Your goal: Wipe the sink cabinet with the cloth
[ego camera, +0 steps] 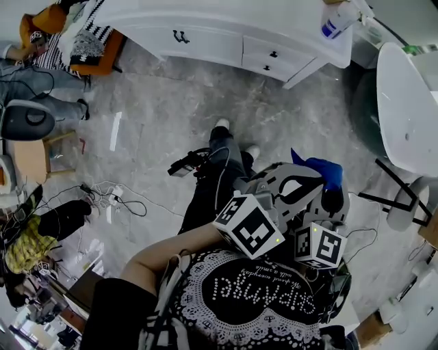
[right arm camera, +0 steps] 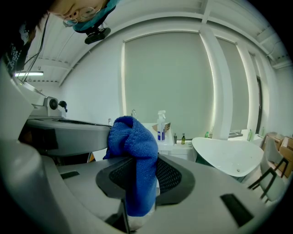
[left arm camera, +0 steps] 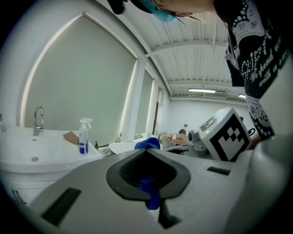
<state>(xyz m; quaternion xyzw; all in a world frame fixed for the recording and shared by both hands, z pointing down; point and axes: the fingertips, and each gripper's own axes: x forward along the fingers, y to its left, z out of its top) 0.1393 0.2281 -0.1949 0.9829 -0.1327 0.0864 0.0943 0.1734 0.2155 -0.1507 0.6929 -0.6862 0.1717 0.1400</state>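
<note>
The white sink cabinet (ego camera: 205, 37) with dark handles stands across the marble floor, far from both grippers. In the left gripper view its basin (left arm camera: 27, 157) and faucet (left arm camera: 39, 119) lie at the left. The blue cloth (ego camera: 318, 169) bunches at the tips of both grippers, which I hold close to my body. My right gripper (right arm camera: 137, 164) is shut on the cloth (right arm camera: 135, 146), which bulges above the jaws and hangs down between them. My left gripper (left arm camera: 147, 157) is shut with a blue strip of cloth (left arm camera: 150, 194) pinched between its pads. In the head view the left gripper (ego camera: 301, 179) lies beside the right gripper (ego camera: 332, 198).
A spray bottle (ego camera: 339, 20) stands on the cabinet's right end. A white oval tub (ego camera: 407, 102) on a black stand is at the right. Cables (ego camera: 109, 195) trail on the floor at left, near a stool (ego camera: 31, 157) and a seated person (ego camera: 34, 75).
</note>
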